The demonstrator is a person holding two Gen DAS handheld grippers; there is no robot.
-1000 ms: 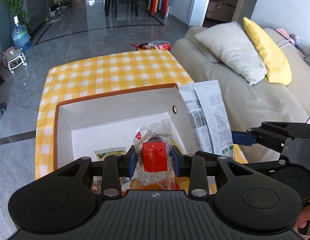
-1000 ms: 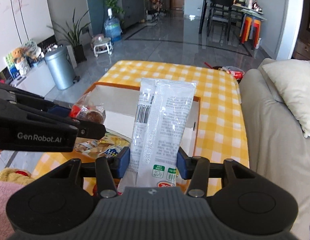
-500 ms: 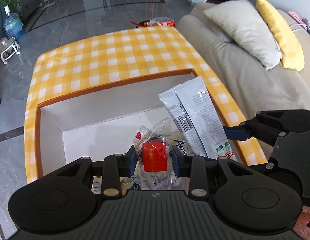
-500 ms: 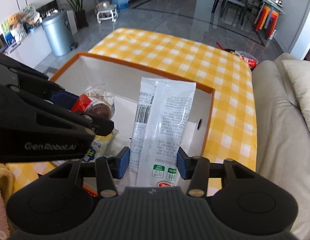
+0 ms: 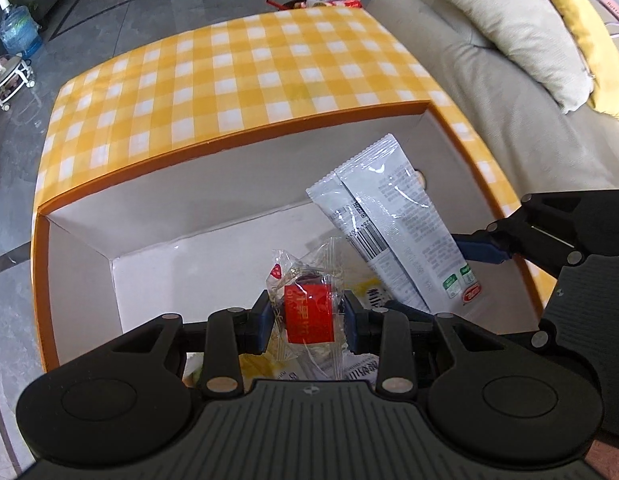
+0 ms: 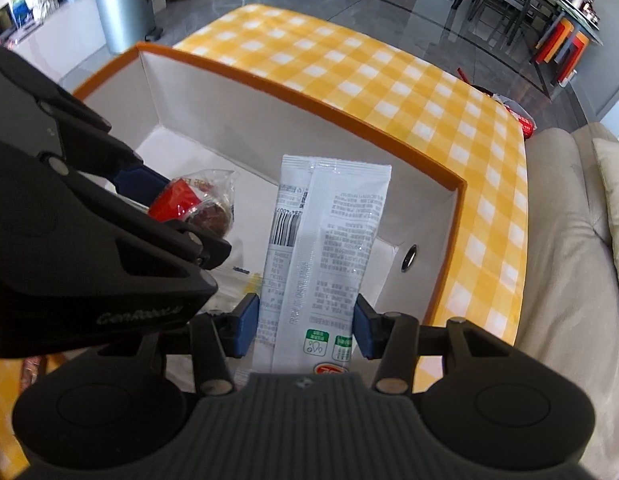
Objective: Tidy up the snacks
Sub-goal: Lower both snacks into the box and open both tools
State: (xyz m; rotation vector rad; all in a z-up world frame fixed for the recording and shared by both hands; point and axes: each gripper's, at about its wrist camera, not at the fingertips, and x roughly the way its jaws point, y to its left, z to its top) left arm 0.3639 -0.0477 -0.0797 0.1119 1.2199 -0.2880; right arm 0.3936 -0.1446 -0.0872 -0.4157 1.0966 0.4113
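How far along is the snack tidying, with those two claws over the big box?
Partly done: a few packets already lie on the floor of the orange-rimmed box. In hand: the left claw grips a clear-wrapped snack with a red label, the right claw a long white packet, both over the box. Left: releasing both inside.

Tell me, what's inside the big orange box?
The orange box shows a bare white floor and some snack packets low down, under the left gripper and its red-label snack. The grippers cover most of them.
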